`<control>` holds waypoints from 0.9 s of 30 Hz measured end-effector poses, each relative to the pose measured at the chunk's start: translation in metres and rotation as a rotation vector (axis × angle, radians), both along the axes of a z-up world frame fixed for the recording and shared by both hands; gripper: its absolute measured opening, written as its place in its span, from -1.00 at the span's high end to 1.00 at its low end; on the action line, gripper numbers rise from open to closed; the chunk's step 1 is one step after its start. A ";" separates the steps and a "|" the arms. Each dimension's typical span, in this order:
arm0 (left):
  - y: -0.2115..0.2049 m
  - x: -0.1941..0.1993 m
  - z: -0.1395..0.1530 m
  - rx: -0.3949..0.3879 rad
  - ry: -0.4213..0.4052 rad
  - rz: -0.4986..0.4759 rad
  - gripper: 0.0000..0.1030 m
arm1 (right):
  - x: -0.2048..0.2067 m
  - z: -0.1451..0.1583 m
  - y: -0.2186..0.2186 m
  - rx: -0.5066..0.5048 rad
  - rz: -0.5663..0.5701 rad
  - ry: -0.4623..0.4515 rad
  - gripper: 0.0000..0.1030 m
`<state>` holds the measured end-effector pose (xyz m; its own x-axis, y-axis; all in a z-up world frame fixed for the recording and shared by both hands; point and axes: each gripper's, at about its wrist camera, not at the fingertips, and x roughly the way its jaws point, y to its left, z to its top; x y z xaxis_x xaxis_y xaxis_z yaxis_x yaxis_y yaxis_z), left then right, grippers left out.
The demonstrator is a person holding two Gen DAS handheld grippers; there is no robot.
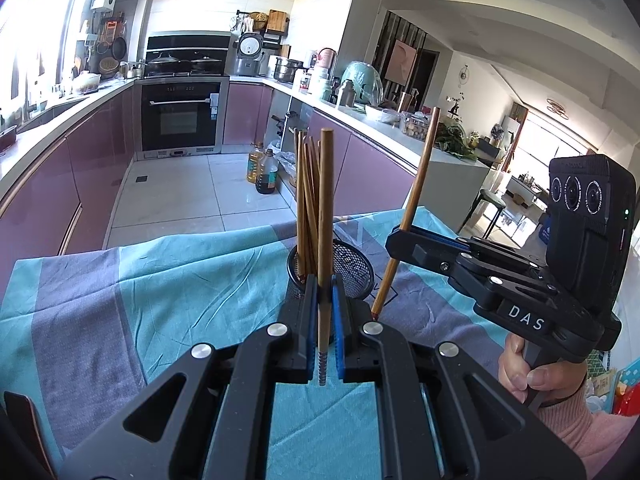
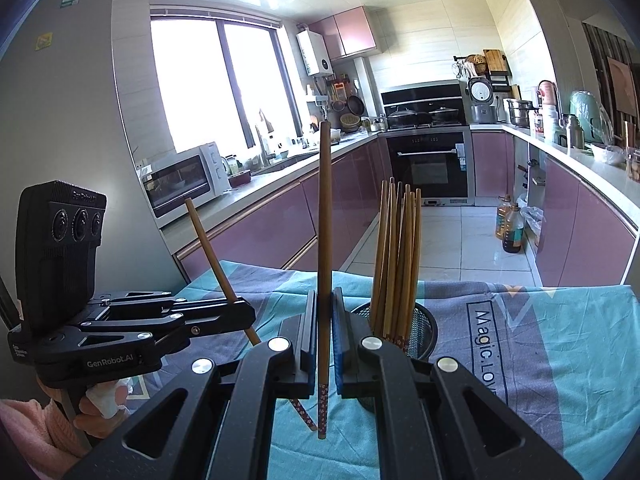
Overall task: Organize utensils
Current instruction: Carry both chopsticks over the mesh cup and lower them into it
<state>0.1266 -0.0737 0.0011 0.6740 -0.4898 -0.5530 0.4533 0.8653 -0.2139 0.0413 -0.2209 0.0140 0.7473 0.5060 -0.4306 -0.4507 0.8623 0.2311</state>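
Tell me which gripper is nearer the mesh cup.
Right, narrowly. The right gripper sits beside the mesh cup; the left gripper stands slightly farther, cup just beyond its fingers.

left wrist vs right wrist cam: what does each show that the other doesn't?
Left wrist only: the dining area with its bright window beyond the counter end, and the right gripper seen from outside, shut on its chopstick.

Right wrist only: the microwave, the kitchen window, and the left gripper from outside, shut on a chopstick.

Both: the mesh holder full of chopsticks, the teal cloth, the oven, the oil bottles on the floor, and each camera's own gripper clamping one upright chopstick.
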 end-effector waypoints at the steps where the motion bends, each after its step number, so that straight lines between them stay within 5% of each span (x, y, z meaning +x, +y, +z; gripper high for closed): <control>1: 0.000 0.000 0.001 0.001 -0.003 0.000 0.86 | 0.000 0.000 0.000 0.000 0.000 -0.002 0.89; 27: 0.005 0.001 0.028 -0.011 -0.076 0.004 0.86 | 0.010 0.019 -0.005 0.000 -0.019 -0.055 0.89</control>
